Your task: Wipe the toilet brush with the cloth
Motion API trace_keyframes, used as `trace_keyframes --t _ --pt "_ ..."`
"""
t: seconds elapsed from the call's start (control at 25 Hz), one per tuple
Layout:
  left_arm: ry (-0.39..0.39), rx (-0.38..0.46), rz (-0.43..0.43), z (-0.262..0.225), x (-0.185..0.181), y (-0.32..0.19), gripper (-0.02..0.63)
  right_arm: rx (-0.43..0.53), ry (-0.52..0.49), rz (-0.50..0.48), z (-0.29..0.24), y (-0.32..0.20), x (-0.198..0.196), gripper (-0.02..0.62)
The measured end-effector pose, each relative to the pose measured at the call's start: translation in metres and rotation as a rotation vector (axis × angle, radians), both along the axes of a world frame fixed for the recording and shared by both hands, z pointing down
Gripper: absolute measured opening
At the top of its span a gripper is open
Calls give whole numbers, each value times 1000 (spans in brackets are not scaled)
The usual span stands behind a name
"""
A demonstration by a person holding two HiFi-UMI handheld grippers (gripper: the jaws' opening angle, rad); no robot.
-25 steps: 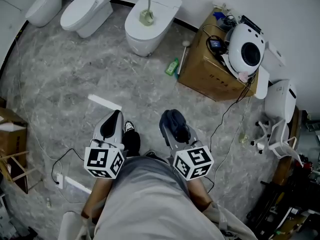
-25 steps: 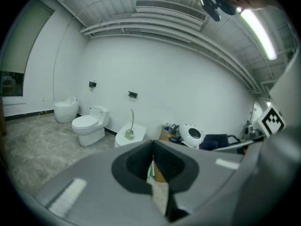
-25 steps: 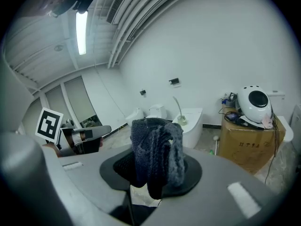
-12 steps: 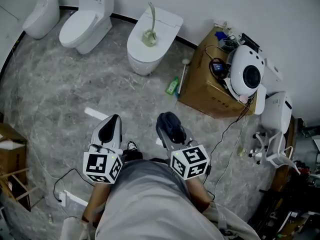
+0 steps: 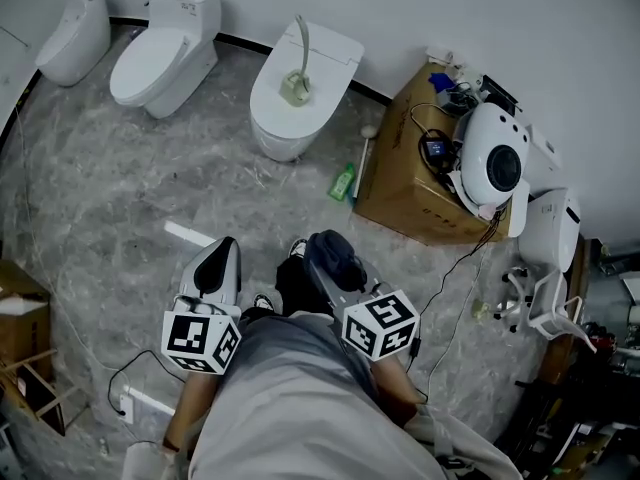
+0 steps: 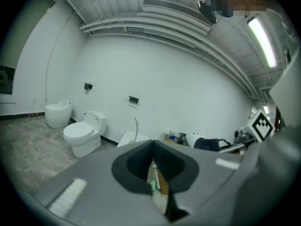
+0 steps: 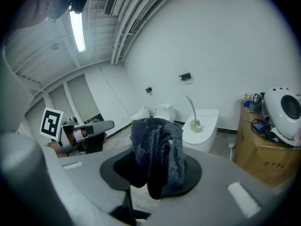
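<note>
With the right gripper (image 5: 324,256) clamped on the dark cloth (image 7: 157,147) and the left gripper (image 5: 221,260) closed and empty, I'd approach the far toilet (image 5: 272,128) and steady the toilet brush (image 5: 294,87) before wiping.

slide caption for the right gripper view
Right tongs clamp a dark cloth, facing the toilet brush on a white toilet.

Your cloth (image 7: 157,145): dark grey-blue, bunched, clamped in the right gripper (image 7: 155,171). Toilet brush (image 5: 296,73): pale, standing on the middle toilet's (image 5: 272,118) closed lid.
</note>
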State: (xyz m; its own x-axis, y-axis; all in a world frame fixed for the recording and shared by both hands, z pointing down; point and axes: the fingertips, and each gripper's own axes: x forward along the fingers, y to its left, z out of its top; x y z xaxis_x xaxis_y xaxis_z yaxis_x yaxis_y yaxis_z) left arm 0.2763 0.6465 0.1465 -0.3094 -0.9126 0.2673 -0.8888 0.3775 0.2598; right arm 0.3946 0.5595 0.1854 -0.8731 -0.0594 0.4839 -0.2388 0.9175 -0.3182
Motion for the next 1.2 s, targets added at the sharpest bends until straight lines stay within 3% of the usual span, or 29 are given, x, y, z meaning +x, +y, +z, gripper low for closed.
trace_keyframes --t 0.12,0.28,0.52,0.72,1.2 --pt "-2 7 1 2 -15 -16 0 16 -13 -22 2 -14 -20 97" --pt "-20 -2 -9 7 -41 -51 0 15 -102 -24 -5 -54 -54 97" --pt "-56 -30 -51 8 -101 -128 0 18 -138 -16 -7 -149 -117 97" --pt "-68 -57 -64 2 -153 -205 0 -50 -198 -52 -13 -224 -171 98" --pt "-91 -65 -79 -10 -250 -361 0 -79 -181 -57 -8 -366 -262 98"
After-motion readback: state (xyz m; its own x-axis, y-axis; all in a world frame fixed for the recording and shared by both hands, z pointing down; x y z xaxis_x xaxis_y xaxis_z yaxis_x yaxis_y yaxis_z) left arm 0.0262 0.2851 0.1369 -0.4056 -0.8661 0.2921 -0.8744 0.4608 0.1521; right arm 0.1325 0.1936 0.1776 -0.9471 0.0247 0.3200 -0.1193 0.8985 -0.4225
